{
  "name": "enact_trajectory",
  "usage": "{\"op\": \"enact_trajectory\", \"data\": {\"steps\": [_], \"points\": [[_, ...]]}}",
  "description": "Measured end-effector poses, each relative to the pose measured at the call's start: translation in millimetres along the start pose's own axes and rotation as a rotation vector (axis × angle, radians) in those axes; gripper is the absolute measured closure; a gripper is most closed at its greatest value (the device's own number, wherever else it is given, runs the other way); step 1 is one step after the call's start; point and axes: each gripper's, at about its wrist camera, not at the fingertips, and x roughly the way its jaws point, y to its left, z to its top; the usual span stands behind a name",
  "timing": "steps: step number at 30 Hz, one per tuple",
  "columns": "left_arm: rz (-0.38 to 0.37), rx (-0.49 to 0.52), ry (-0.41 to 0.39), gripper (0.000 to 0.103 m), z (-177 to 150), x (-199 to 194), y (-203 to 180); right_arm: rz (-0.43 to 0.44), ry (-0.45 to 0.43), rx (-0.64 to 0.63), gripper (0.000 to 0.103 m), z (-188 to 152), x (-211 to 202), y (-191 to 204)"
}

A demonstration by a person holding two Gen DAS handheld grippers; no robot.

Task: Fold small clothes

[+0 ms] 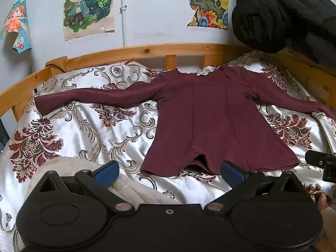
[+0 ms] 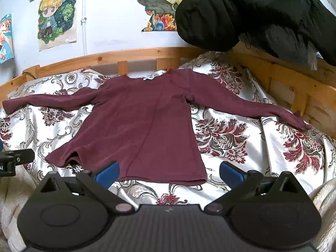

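A small maroon long-sleeved top (image 1: 212, 115) lies flat on the bed, both sleeves spread out sideways, neck toward the headboard; it also shows in the right wrist view (image 2: 138, 126). My left gripper (image 1: 169, 171) is open and empty, just short of the hem's left part. My right gripper (image 2: 169, 171) is open and empty, just short of the hem's right corner. The right gripper's tip shows at the right edge of the left wrist view (image 1: 321, 161), and the left gripper's tip shows at the left edge of the right wrist view (image 2: 16, 159).
A floral satin bedspread (image 1: 84, 130) covers the bed. A wooden bed rail (image 1: 134, 52) runs behind and along the right (image 2: 294, 92). A black quilted jacket (image 2: 252, 12) hangs over the right rail. A white fleece blanket (image 1: 69, 166) lies near my left gripper.
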Motion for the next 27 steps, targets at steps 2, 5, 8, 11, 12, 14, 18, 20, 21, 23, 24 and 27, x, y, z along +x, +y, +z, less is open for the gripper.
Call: {"op": "enact_trajectory", "data": {"steps": [2,5,8,11,12,14,18,20,21,23,24,27], "points": [[0.0,0.0,0.0,0.001,0.0,0.0,0.0,0.0,0.001,0.001,0.0,0.0,0.1,0.1],[0.0,-0.001,0.001,0.001,-0.3,0.0,-0.1,0.001,0.001,0.002,0.0,-0.3,0.1,-0.2],[-0.001,-0.001,0.001,0.001,-0.2,0.2,0.1,0.001,0.002,0.003,0.0,-0.2,0.5,-0.6],[-0.002,-0.001,0.002,0.001,0.3,0.2,0.5,0.001,0.004,0.006,0.0,-0.5,0.4,-0.7],[-0.002,-0.001,0.002,0.001,0.4,0.2,0.5,0.001,0.005,0.008,0.0,-0.4,0.1,-0.6],[-0.001,-0.002,0.003,0.001,0.5,0.2,0.5,0.001,0.007,0.012,0.0,-0.9,-0.2,-0.2],[-0.002,-0.002,0.004,0.001,0.6,0.2,0.6,0.003,0.009,0.018,0.0,-0.6,0.2,-1.9],[-0.002,-0.002,0.004,0.001,0.8,0.2,0.7,0.003,0.009,0.018,0.0,-0.6,0.1,-1.8],[-0.002,-0.002,0.004,0.001,0.8,0.2,0.7,0.003,0.01,0.017,0.0,-0.5,0.3,-2.0],[-0.002,-0.003,0.004,0.001,0.6,0.3,0.7,0.003,0.009,0.017,0.0,-0.5,0.3,-2.1],[-0.002,-0.003,0.004,0.001,0.9,0.3,0.8,0.003,0.01,0.017,0.0,-0.5,0.3,-2.1],[-0.002,-0.003,0.005,0.001,0.9,0.3,0.7,0.003,0.01,0.018,0.0,-0.3,0.3,-2.1]]}}
